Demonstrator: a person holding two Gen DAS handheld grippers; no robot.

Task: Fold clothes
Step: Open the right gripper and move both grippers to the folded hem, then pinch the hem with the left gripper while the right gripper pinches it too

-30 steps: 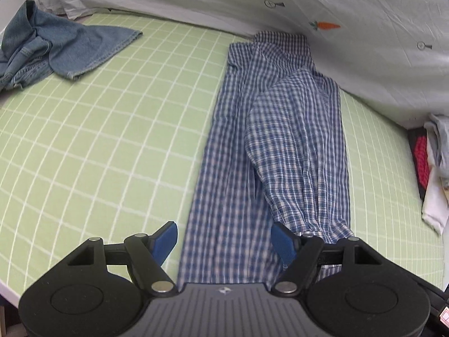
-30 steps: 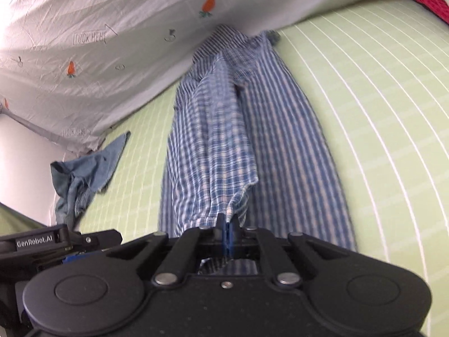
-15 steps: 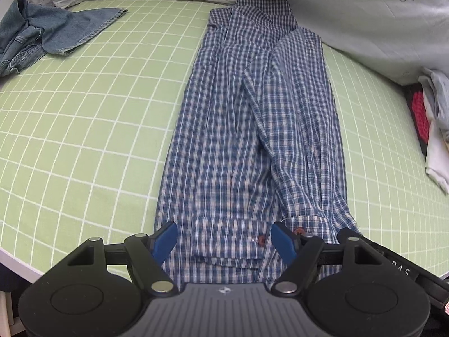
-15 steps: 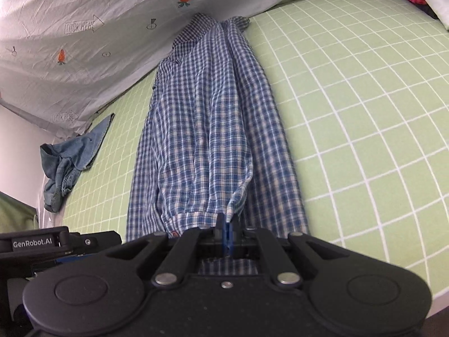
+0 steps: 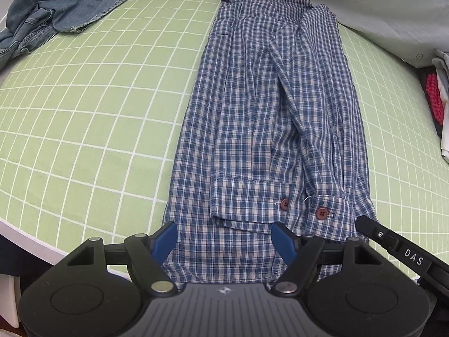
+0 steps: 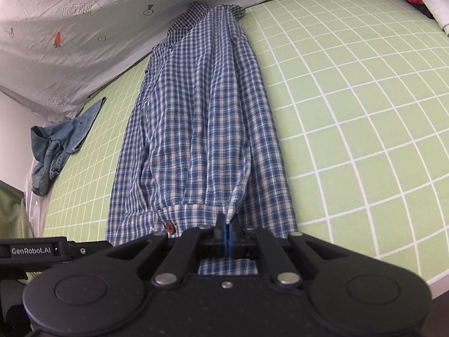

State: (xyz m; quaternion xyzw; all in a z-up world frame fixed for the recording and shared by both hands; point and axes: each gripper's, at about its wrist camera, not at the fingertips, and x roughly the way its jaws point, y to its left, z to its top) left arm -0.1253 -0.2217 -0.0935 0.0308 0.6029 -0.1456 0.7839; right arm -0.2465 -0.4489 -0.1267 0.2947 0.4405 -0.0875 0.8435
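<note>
Plaid shirt (image 5: 269,118) stretches fwd from both grippers: left gripper (image 5: 224,240) spread apart over hem, right gripper (image 6: 226,231) pinched on cuff (image 6: 202,213).

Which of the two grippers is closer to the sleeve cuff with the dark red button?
Right. The right gripper is shut on that sleeve cuff. The left gripper hangs open beside it, over the plaid shirt hem.

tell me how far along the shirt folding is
Done: the blue plaid button shirt lies as a long narrow strip on the green grid mat, both sleeves laid along it. In hand: the right gripper is shut on a sleeve cuff; the left gripper is open over the hem. Left: folding it end to end; crumpled denim garment untouched.
</note>
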